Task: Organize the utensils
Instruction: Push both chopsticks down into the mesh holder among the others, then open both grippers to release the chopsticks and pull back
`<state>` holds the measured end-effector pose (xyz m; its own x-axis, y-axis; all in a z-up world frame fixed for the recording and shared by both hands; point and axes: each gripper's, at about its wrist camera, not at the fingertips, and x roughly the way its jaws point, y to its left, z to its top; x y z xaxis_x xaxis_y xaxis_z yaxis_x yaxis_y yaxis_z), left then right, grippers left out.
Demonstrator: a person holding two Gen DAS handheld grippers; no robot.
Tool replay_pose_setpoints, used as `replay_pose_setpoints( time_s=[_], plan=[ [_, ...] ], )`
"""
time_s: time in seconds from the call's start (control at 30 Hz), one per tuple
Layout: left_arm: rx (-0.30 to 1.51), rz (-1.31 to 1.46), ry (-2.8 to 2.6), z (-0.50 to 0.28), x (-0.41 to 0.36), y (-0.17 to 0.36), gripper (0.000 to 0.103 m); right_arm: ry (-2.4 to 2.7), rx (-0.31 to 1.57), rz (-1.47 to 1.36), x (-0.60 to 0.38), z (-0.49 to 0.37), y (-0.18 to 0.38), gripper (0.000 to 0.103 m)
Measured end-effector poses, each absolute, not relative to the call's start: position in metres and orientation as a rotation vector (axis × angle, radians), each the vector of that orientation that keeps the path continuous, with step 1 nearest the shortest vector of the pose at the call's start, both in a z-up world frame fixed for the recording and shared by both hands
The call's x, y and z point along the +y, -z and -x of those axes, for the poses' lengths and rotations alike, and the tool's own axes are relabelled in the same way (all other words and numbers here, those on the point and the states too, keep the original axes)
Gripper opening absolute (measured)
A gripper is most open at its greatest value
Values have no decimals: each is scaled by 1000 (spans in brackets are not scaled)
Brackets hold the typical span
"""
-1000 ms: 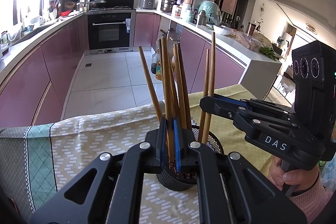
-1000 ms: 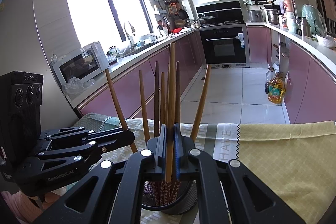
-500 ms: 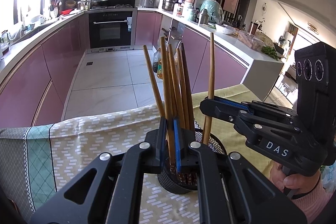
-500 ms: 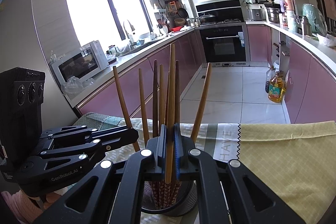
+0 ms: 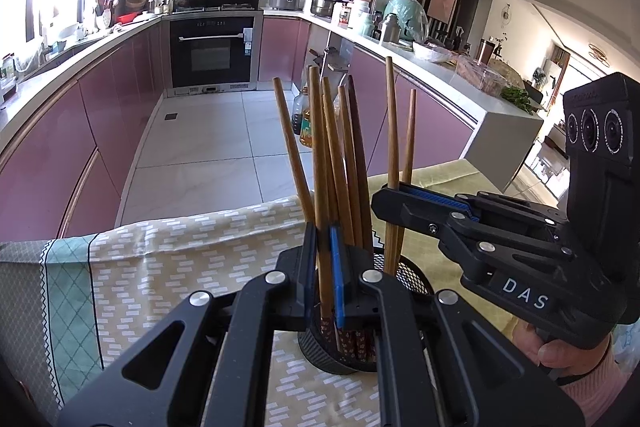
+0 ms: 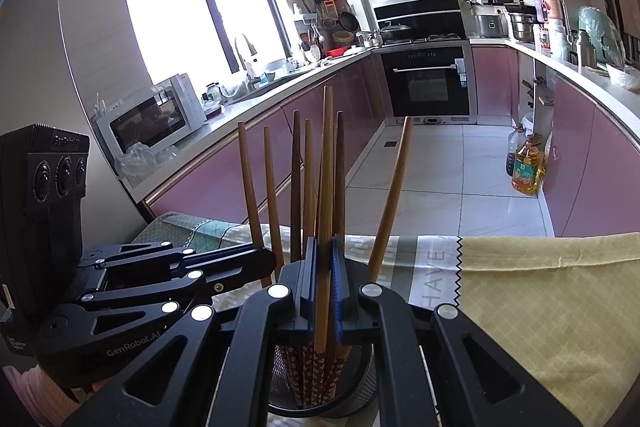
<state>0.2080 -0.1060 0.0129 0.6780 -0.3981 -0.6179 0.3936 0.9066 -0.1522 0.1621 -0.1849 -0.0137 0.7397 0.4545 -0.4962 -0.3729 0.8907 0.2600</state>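
A black mesh holder (image 5: 414, 277) stands on the tablecloth with several brown chopsticks upright in it. My left gripper (image 5: 324, 267) is shut on one chopstick (image 5: 319, 167), whose patterned lower end reaches down into the holder. My right gripper (image 5: 386, 201) comes in from the right and is shut on another chopstick (image 5: 391, 123) over the holder's far rim. In the right wrist view my right gripper (image 6: 324, 287) clamps its chopstick (image 6: 327, 179) above the holder (image 6: 362, 383). My left gripper (image 6: 266, 259) grips a chopstick (image 6: 248, 183) at the left.
The table wears a yellow and green patterned cloth (image 5: 180, 267), and its far edge drops to the tiled kitchen floor (image 5: 208, 147). A hand in a pink sleeve (image 5: 560, 355) holds the right gripper. Oil bottles (image 6: 524, 167) stand on the floor by the pink cabinets.
In the right wrist view the left gripper and its chopstick have edged slightly rightward toward the bundle. Both grips stay the same.
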Motion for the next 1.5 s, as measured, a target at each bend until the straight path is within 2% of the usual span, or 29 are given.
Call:
replay_pose_setpoints(
  time_s=[1.27, 1.37, 1.4, 1.5],
  plan=[
    [715, 10, 419, -221, -116, -8, 9, -442, 602, -149, -177, -172, 13, 7],
    [698, -3, 416, -217, -117, -8, 14, -442, 602, -149, -177, -172, 13, 7],
    [688, -11, 415, -215, -117, -9, 20, -444, 603, -149, -177, -171, 14, 7],
    [656, -29, 408, -208, -117, -14, 27, -444, 604, -147, -177, -168, 14, 7]
  ],
)
